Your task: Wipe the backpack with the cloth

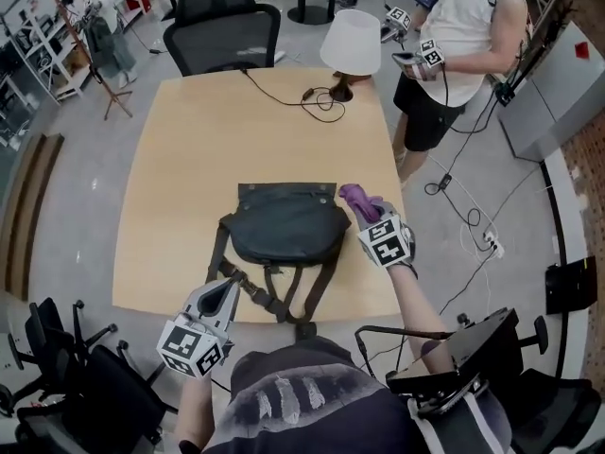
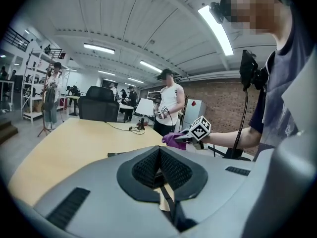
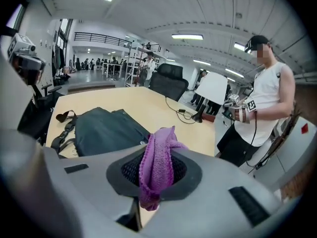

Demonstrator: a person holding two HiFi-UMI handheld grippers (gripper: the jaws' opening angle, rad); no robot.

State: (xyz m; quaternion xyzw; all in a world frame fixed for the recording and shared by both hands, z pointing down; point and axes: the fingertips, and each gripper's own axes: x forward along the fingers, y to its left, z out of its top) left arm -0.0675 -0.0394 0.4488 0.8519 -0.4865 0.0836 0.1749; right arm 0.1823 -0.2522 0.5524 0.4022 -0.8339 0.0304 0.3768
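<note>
On the near half of the table (image 1: 189, 140) the backpack (image 1: 284, 225) lay flat, with its straps (image 1: 269, 296) trailing toward the near edge. The purple cloth (image 1: 359, 200) sat at the bag's far right corner, and it was not clear whether it touched the fabric. The right gripper (image 1: 364, 214) pinched the cloth between its jaws. In the right gripper view only a bunched fold was caught, with loose ends standing above and hanging below the pads.

That grip looked like the main risk. Dragging the cloth across coarse bag fabric could have pulled the fold out, or left a thin ridge wiping instead of a broad face.

The left gripper (image 1: 225, 291) hovered over the straps with its jaws pressed together. One strap showed just below them in the left gripper view, and nothing was seen between the pads. With nothing visibly pinning the bag, a firm stroke could have slid or rucked it instead of cleaning it. A stroke toward the person might have carried it over the edge where the straps already lay.

The lamp (image 1: 350, 45) and its cable (image 1: 284, 93) stood well apart at the far side and looked safe. A second person (image 1: 463, 45) stood beyond the table's far right corner.
</note>
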